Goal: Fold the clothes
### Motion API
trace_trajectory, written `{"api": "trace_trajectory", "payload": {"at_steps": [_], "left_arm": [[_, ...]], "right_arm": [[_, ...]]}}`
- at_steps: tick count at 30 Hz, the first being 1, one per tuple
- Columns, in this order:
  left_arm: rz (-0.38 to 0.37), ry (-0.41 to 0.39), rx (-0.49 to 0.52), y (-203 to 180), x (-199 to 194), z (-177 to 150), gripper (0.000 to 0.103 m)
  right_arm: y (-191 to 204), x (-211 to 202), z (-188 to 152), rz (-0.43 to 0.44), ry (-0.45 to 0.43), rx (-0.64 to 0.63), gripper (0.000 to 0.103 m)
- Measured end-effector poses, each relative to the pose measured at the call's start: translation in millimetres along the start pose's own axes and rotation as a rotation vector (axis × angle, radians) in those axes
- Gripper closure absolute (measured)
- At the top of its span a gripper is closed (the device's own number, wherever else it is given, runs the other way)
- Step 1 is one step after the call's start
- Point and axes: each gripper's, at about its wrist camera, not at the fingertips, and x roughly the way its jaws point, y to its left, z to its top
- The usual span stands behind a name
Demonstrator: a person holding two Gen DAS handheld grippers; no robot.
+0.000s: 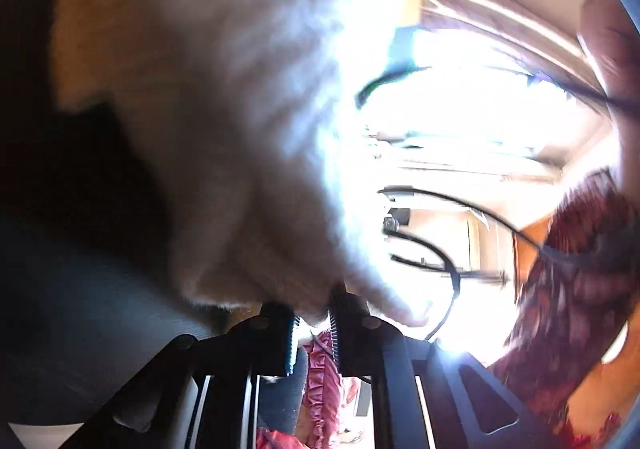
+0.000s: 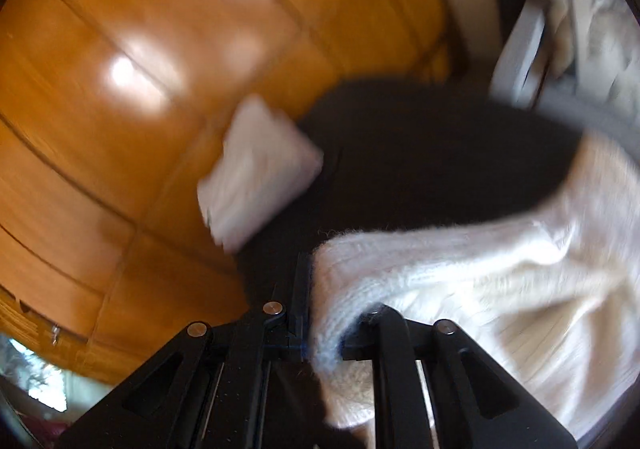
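Observation:
A white fluffy knit sweater [image 1: 240,109] fills the left wrist view, blurred and backlit by the window. Its lower edge sits between the toothed pads of my left gripper [image 1: 313,323], which is shut on it. In the right wrist view the same sweater [image 2: 460,269] trails off to the right over a dark surface [image 2: 420,153]. A ribbed edge of it is pinched in my right gripper [image 2: 336,305], with a fold hanging down between the fingers.
A small folded white cloth [image 2: 260,169] lies at the dark surface's left edge, against orange wooden panels [image 2: 120,69]. More pale fabric [image 2: 592,29] sits at the upper right. Red patterned cloth [image 1: 568,289] and black cables [image 1: 440,249] show beside a bright window [image 1: 480,109].

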Motion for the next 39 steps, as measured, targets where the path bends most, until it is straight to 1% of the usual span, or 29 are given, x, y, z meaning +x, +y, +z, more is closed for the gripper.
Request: {"api": "trace_trajectory", "payload": {"at_steps": [1,2,3,4,5,7,8,9,10,12,13,14,15,17,18,20,23,25,27,28,31,33,35,36,38,39], "left_arm": [[0.007,-0.002,-0.004,0.1,-2.3,0.4,0.091],[0.016,-0.004,-0.006,-0.3,-4.3,0.8,0.087],[0.026,-0.005,-0.008,-1.2,-6.2,1.4,0.084],[0.033,-0.003,-0.010,-1.8,-8.0,2.0,0.083],[0.040,-0.001,-0.011,-1.7,-10.3,2.2,0.081],[0.061,0.007,-0.017,-0.3,-15.4,3.0,0.075],[0.068,0.014,-0.024,1.3,-17.9,3.6,0.073],[0.069,0.023,-0.029,1.7,-22.1,4.1,0.073],[0.068,0.032,-0.032,1.8,-26.8,4.5,0.073],[0.078,0.054,-0.036,1.2,-36.1,5.6,0.069],[0.079,0.090,-0.029,-1.3,-40.1,4.6,0.068],[0.078,0.132,-0.021,-4.1,-43.8,3.1,0.064],[0.076,0.174,-0.012,-7.0,-47.5,1.7,0.063],[0.077,0.266,0.022,-14.7,-53.9,-2.2,0.062],[0.088,0.313,0.064,-21.0,-57.6,-5.4,0.062],[0.137,0.361,0.153,-34.4,-69.0,-9.9,0.062],[0.132,0.383,0.251,-60.5,-93.6,-10.8,0.062],[0.117,0.347,0.316,-84.4,-113.5,-3.0,0.062],[0.100,0.264,0.379,-111.6,-136.7,12.4,0.062],[0.099,0.208,0.406,-124.5,-148.3,22.6,0.062],[0.171,-0.012,0.489,-157.7,-185.4,55.6,0.061],[0.300,-0.165,0.552,-174.7,-203.0,78.4,0.057],[0.482,-0.300,0.641,-185.6,-208.5,98.5,0.055],[0.580,-0.360,0.691,-189.2,-208.8,106.3,0.051],[0.748,-0.389,0.760,-174.0,-206.1,127.4,0.049],[0.831,-0.369,0.774,-166.6,-196.8,137.1,0.049]], "right_arm": [[0.2,17.6,-8.4,-0.006,0.054,0.014,0.089],[0.6,31.5,-15.6,-0.015,0.103,0.023,0.084],[2.6,41.7,-24.4,-0.032,0.146,0.021,0.077],[6.6,45.2,-33.3,-0.058,0.175,0.006,0.072],[10.3,40.9,-39.8,-0.086,0.180,-0.010,0.064],[15.9,21.3,-49.3,-0.122,0.156,-0.040,0.060],[18.5,4.4,-53.8,-0.117,0.125,-0.055,0.057],[20.7,-18.3,-61.0,-0.121,0.073,-0.068,0.053],[21.8,-44.1,-70.0,-0.134,0.008,-0.078,0.052],[24.0,-95.9,-88.1,-0.161,-0.121,-0.099,0.048],[22.2,-120.7,-98.5,-0.183,-0.187,-0.098,0.047],[15.7,-145.6,-113.0,-0.218,-0.258,-0.079,0.042],[6.7,-169.7,-130.7,-0.255,-0.327,-0.049,0.038],[-17.3,-204.9,-163.4,-0.311,-0.440,0.031,0.035],[-33.7,-217.6,-181.7,-0.334,-0.477,0.083,0.034],[-63.4,-235.1,-219.2,-0.370,-0.517,0.211,0.034],[-105.2,-232.8,-279.0,-0.377,-0.503,0.387,0.034],[-126.6,-228.7,-312.2,-0.388,-0.476,0.473,0.034],[-137.0,-220.9,-335.1,-0.425,-0.450,0.516,0.034],[-140.0,-214.5,-343.9,-0.450,-0.435,0.523,0.034],[-140.1,-201.0,-357.2,-0.482,-0.399,0.499,0.034],[-136.6,-193.1,-362.4,-0.509,-0.377,0.454,0.034],[-133.9,-183.9,-359.9,-0.571,-0.357,0.395,0.034],[-132.6,-179.3,-356.4,-0.599,-0.346,0.365,0.034],[-130.9,-168.9,-348.7,-0.644,-0.318,0.304,0.034],[-131.0,-162.1,-344.0,-0.652,-0.297,0.272,0.034]]}}
